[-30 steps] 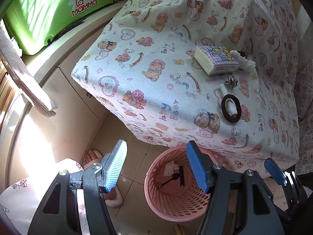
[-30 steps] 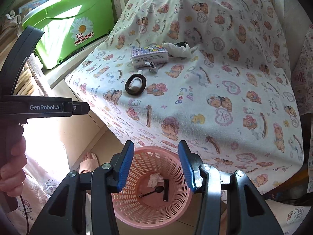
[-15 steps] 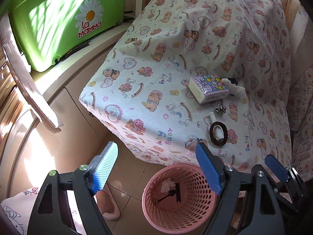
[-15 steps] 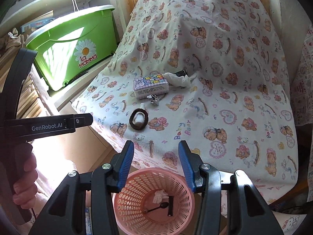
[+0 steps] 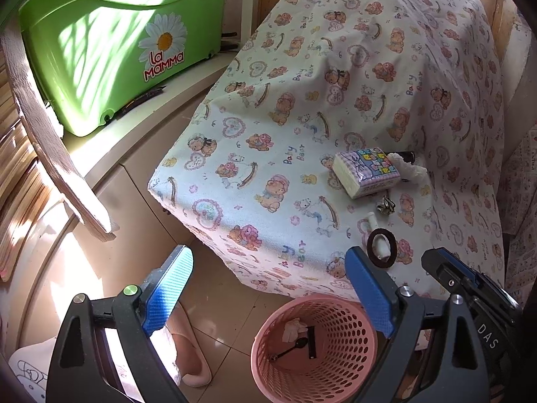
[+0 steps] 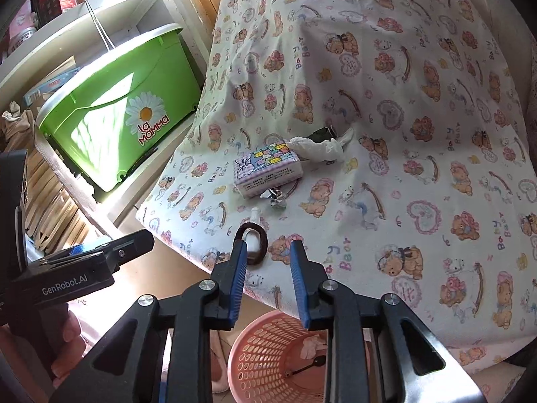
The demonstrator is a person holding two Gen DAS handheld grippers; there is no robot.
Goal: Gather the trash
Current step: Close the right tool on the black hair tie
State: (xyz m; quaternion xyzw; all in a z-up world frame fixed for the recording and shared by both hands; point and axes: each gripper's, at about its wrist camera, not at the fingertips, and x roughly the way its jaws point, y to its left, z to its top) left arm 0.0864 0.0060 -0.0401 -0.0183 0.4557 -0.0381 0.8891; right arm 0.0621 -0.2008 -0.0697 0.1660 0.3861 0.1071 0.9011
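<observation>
A pink mesh bin (image 5: 315, 346) (image 6: 272, 352) stands on the floor below the table edge, holding a crumpled tissue, a black spoon and a black strip. On the bear-print cloth (image 5: 335, 100) (image 6: 402, 100) lie a black hair ring (image 5: 381, 245) (image 6: 252, 243) over a small white tube, a silver foil scrap (image 5: 386, 205) (image 6: 275, 198), a tissue pack (image 5: 367, 172) (image 6: 268, 171) and a crumpled white tissue (image 5: 411, 169) (image 6: 319, 147). My left gripper (image 5: 268, 295) is open and empty above the floor. My right gripper (image 6: 266, 278) is open and empty, just in front of the ring.
A green La Mamma tub (image 5: 110, 43) (image 6: 117, 107) sits on a shelf at the left. A wooden slat (image 5: 50, 134) leans by it. A pink slipper (image 5: 191, 362) lies on the floor beside the bin. A dark object (image 6: 324, 133) lies behind the tissue.
Both grippers have risen and pulled back from the bin toward the table top. The right gripper's fingers now stand near the hair ring. Both stay open and empty.
</observation>
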